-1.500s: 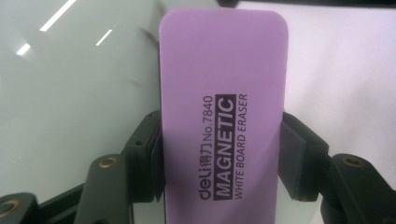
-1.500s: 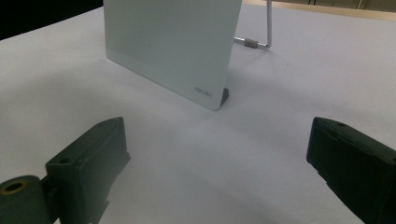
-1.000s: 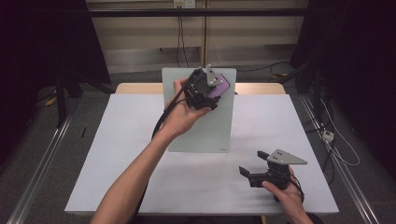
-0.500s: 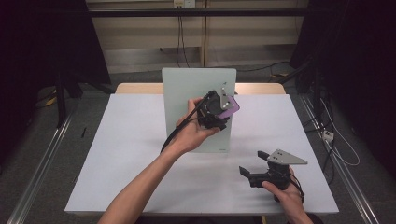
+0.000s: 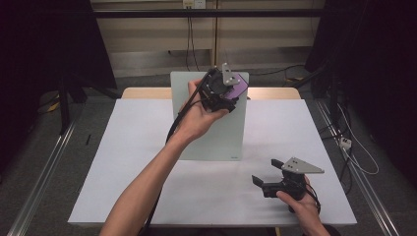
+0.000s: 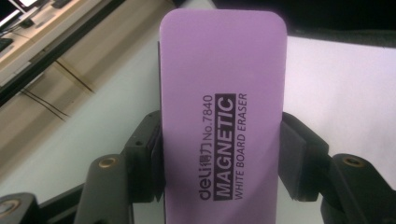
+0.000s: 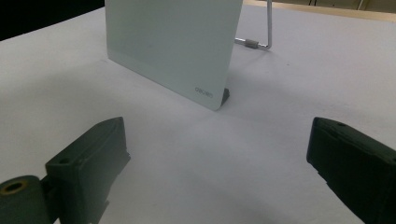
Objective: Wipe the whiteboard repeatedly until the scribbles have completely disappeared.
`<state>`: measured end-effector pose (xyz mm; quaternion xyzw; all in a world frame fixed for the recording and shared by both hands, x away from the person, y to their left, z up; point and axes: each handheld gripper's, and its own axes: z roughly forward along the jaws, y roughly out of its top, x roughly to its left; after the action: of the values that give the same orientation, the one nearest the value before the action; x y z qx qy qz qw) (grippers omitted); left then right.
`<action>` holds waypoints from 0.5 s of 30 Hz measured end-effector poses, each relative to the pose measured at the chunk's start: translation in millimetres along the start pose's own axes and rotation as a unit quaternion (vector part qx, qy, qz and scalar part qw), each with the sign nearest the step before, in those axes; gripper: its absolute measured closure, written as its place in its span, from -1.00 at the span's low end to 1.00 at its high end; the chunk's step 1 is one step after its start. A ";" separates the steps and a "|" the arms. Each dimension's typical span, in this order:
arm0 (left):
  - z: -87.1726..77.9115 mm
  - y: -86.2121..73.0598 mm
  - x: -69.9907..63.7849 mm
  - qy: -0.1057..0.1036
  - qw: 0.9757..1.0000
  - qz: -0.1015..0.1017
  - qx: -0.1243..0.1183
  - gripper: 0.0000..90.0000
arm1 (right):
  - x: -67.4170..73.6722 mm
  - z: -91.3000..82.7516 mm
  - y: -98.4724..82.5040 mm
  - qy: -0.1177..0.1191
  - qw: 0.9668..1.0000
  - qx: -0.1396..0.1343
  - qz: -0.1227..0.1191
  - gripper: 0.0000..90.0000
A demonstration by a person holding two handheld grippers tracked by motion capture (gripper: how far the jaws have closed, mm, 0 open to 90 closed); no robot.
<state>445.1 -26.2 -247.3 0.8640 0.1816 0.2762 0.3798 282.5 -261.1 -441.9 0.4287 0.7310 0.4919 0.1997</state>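
1. Purple plastic sits between the left gripper's (image 6: 219, 186) pads: the magnetic whiteboard eraser (image 6: 222, 107) is pinched across its narrow width, one black pad on each long edge, its printed face turned to the left gripper view's camera

2. Seen from the high view, the same eraser (image 5: 237, 91) is up against the top right corner of the standing whiteboard (image 5: 209, 142), with the left gripper (image 5: 235, 98) and the left hand (image 5: 199, 118) in front of the board's upper half; whether the felt side actually touches the board's face I cannot tell

3. As a guess at handling: the eraser looks light, with a stiff, smooth shell that could slide in the pads if pushed hard, and a soft underside. Taking it by the long edges near the middle, as now, seems the sound hold, since it leaves the wiping face free

4. The board looks thin and rigid, propped on a wire stand (image 7: 261, 32) behind it; a heavy push near the top could probably tip or skid it on the white table (image 5: 123, 147)

5. Well in front of the board and off toward its right lower corner, the right gripper (image 5: 269, 173) rests low over the table in the right hand (image 5: 300, 206), its jaws spread wide with nothing between them; the right gripper view looks along them to the board's lower corner (image 7: 210, 93)
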 end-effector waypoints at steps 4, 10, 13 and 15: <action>2.1 -3.3 -2.9 -0.006 1.000 0.002 0.010 -0.09 | 0.5 -0.1 -0.1 0.000 1.000 0.000 -0.001 -0.89; 14.6 -19.9 -23.1 -0.032 0.999 0.031 0.030 -0.09 | 0.8 -0.5 0.0 -0.001 1.000 0.000 -0.001 -0.89; 19.4 -29.4 -28.6 -0.055 0.997 0.027 0.035 -0.09 | 0.6 -0.5 -0.1 -0.002 1.000 0.000 0.000 -0.89; 21.4 -31.5 -30.7 -0.062 0.997 0.028 0.036 -0.09 | 0.5 0.3 0.0 -0.002 1.000 0.000 0.000 -0.89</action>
<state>431.0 -33.8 -293.5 0.8976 0.1431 0.2255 0.3507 282.5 -260.5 -442.0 0.4292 0.7310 0.4908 0.2011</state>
